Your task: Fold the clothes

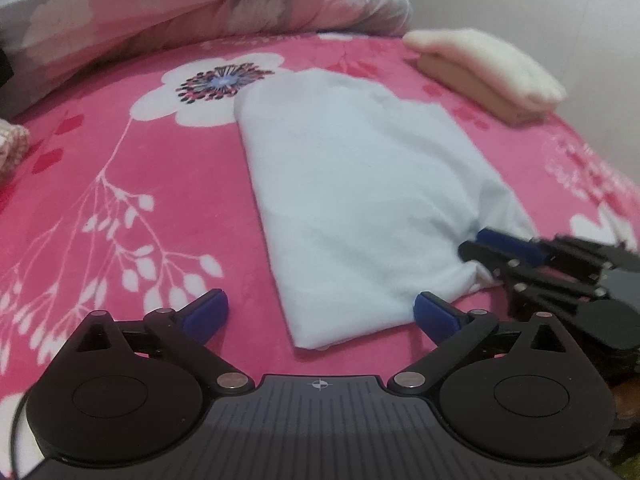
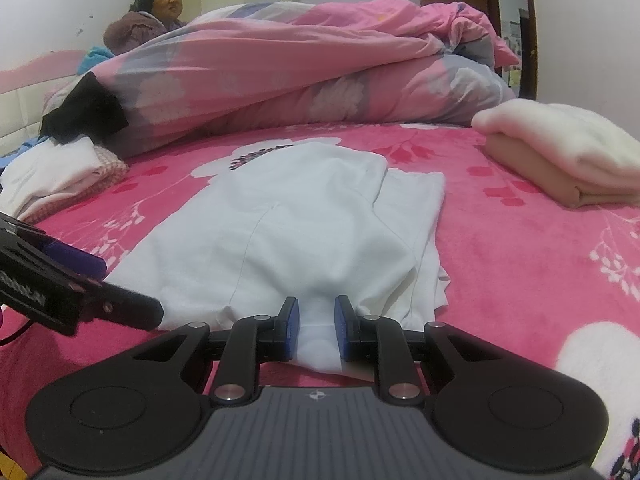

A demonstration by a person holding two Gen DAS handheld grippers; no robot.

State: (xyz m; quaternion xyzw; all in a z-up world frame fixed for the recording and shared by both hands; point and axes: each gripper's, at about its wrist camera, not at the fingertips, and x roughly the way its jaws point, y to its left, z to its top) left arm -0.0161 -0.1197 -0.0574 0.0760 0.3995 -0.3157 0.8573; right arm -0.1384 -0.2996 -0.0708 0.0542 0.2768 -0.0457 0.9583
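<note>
1. Left gripper (image 1: 320, 314) gapes wide at the near hem of the shirt (image 1: 352, 200), touching nothing.
2. Right gripper (image 2: 317, 328) pinches the shirt's near edge.
3. Shirt lies folded on the bedspread (image 1: 120, 200).
4. Folded stack (image 2: 568, 156) beyond; duvet (image 2: 300, 64) farthest.
</note>
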